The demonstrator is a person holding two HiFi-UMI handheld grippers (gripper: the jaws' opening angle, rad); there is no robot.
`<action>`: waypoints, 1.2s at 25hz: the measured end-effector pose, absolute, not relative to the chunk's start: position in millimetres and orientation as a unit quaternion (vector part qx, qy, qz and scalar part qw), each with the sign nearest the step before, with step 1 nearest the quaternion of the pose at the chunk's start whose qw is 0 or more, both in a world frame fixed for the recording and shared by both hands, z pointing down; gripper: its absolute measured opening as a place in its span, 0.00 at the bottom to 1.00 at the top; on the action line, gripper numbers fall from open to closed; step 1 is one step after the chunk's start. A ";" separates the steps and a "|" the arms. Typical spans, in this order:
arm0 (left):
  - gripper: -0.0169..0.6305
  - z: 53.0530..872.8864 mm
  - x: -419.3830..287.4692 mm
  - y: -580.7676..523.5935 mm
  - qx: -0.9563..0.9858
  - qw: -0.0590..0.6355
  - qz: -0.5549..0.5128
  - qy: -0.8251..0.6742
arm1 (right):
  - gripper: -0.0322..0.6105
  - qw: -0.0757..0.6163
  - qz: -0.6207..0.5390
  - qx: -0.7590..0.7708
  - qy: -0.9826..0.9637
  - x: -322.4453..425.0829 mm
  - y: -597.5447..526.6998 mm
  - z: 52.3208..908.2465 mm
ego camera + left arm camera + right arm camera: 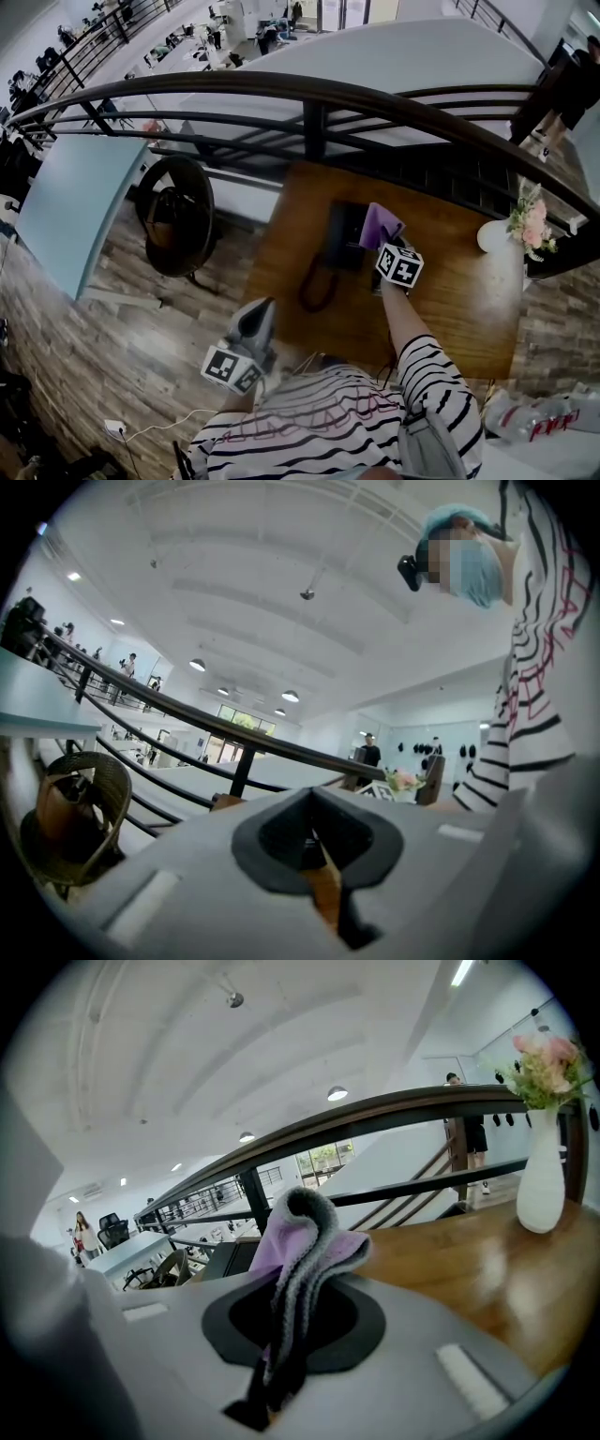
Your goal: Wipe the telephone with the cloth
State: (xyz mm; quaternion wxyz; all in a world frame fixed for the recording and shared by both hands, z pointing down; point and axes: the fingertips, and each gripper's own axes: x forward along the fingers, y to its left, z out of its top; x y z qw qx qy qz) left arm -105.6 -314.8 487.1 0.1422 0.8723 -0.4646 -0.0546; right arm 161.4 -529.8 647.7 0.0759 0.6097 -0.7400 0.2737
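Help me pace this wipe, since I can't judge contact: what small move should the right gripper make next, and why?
Probably ease the right gripper down until the cloth presses on the telephone, then begin a stroke. Its jaws are shut on the cloth, which sits at the telephone's right edge in the head view. Whether they touch cannot be told.

Wooden table [469, 309] against a curved dark railing [309, 94]. Wood-plank floor [112, 347]. Round wicker chair [178, 225] left of the table, pale blue tabletop [70, 206] beyond it. White vase [492, 236] with pink flowers [532, 223] on the table's right end. White arched ceiling [234, 592], round lamps [197, 665] lit.
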 end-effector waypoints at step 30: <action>0.03 486.1 -130.7 -289.9 0.852 0.140 -0.049 -0.502 | 0.10 0.071 0.311 0.502 -0.804 32.0 -502.1 655.3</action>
